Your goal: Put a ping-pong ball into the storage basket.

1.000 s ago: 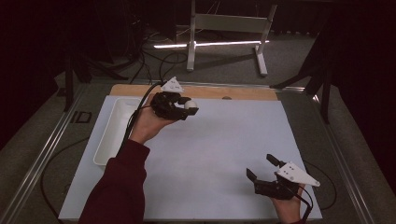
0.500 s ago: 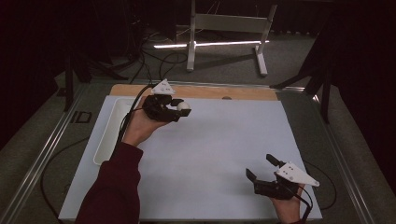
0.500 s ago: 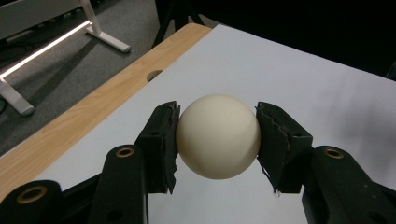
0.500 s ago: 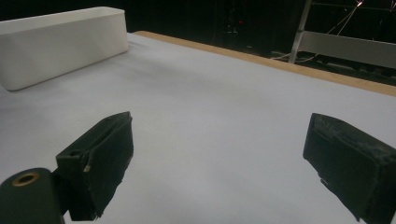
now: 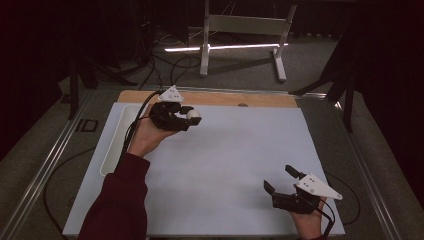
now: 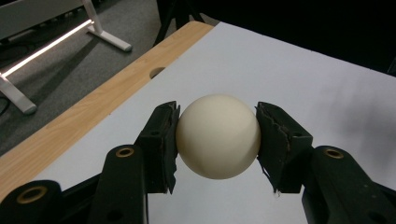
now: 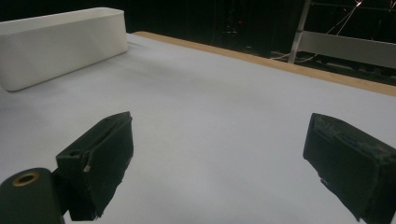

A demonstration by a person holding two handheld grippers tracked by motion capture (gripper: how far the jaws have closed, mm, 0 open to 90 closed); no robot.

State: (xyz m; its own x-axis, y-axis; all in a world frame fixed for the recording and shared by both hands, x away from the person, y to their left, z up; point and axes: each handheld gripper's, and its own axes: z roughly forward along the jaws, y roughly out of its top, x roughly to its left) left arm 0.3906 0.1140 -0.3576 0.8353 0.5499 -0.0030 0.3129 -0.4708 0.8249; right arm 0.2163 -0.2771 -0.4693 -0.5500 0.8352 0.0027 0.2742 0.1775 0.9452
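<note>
The left gripper [image 5: 187, 115], upper left of frame, clamps the white ball [image 6: 218, 136]; the white tray [image 5: 119, 131] lies just left of it

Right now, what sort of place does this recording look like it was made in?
Probably a lab or studio set up for recording handling work: a table under a white sheet, a metal stand and loose cables on the dark carpet beyond it, and a handheld left gripper clamping a white ball.
</note>
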